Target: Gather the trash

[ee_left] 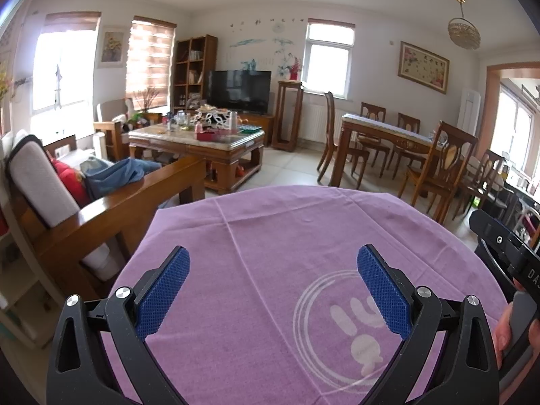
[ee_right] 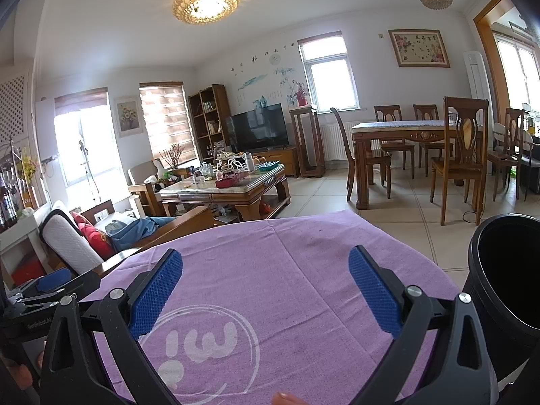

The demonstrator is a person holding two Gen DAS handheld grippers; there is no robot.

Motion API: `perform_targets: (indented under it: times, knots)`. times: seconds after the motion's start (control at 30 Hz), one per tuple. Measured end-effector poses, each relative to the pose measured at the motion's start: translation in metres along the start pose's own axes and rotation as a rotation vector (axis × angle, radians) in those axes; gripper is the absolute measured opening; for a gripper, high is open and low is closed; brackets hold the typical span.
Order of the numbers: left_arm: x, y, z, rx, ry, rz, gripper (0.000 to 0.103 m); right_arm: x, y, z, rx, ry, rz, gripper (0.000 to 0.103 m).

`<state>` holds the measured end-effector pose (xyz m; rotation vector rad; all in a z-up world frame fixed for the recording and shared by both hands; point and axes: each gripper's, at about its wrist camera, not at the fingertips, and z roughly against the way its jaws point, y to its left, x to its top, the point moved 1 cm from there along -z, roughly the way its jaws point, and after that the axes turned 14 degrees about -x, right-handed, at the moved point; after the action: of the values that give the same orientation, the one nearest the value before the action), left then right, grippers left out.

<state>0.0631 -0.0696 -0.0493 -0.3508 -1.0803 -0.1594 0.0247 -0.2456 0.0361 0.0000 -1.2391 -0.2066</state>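
Both grippers hover over a table spread with a purple cloth, each with its blue-padded fingers spread wide and nothing between them. Under the left gripper and the right gripper the cloth is bare apart from a white round logo. A black bin stands just to the right of the right gripper, at the table's edge, its dark mouth tilted toward the camera. No trash can be made out on the cloth.

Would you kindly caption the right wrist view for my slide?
Open right hand-held gripper above a purple cloth, black bin at its right.
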Motion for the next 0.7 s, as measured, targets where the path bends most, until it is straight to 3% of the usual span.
perform_targets:
  times: [0.7]
  knots:
    - [0.0023,-0.0017,0.0034,0.007,-0.01,0.0,0.098,-0.0011,0.002,-0.0005,-0.001,0.001,-0.002,0.098]
